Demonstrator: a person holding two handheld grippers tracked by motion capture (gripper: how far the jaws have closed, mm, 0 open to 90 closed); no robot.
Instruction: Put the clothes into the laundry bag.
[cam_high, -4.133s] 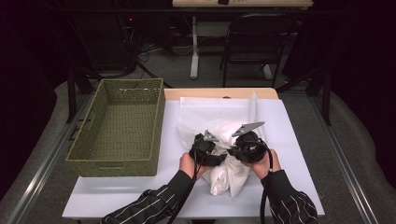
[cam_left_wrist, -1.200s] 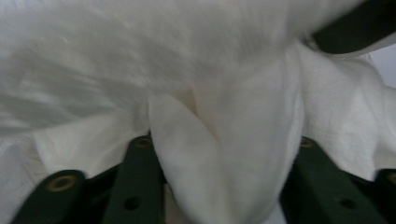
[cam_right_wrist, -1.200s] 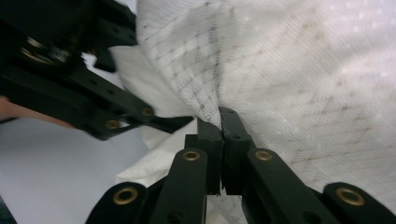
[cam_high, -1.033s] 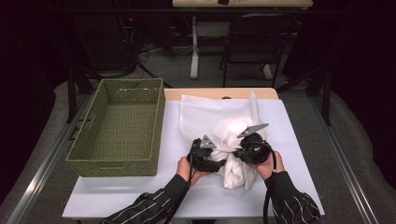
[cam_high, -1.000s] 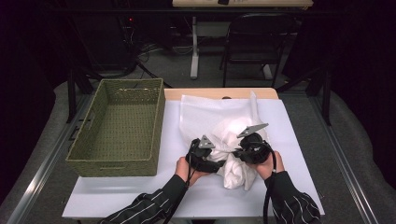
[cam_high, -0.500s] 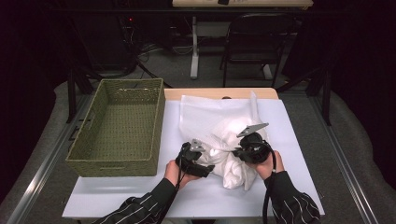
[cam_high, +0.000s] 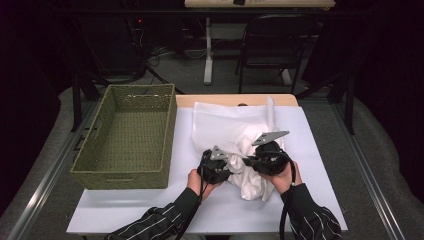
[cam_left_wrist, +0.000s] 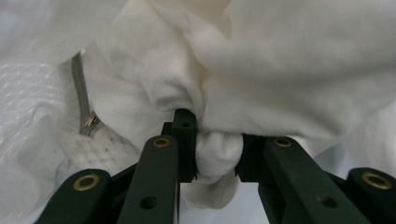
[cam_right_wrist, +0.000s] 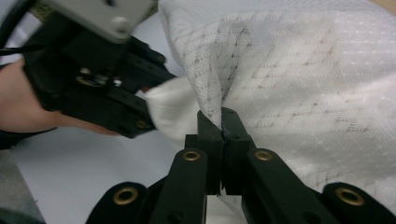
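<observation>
Standing by the table (cam_high: 150, 210), I see a person working a white mesh laundry bag (cam_high: 225, 130) with a soft white garment (cam_high: 252, 182) half out of its mouth, just right of the woven green basket (cam_high: 127, 140). The left claw (cam_left_wrist: 217, 151) has just been closing, and its jaws now pinch a fat roll of the white garment between them; they stand partly apart only because the cloth is thick. Next to that grip, the bag's grey zipper (cam_left_wrist: 86, 116) lies open along the mesh. The right claw (cam_right_wrist: 223, 126) is clamped tight, its jaws almost meeting on a thin fold of the bag's mesh edge. In the high view the left claw (cam_high: 216, 167) and right claw (cam_high: 267, 159) sit close together over the bundle, well clear of the basket's near rim.

The step in hand looks like parting garment from bag. To do it well, I'd judge the right claw should hold the mesh firm and low against the table while the left draws the garment steadily away from the bag's mouth, along the line of the zipper rather than across it, so the cloth doesn't snag on the teeth. A slow, even pull should keep the pinch from slipping off that bulky roll.
</observation>
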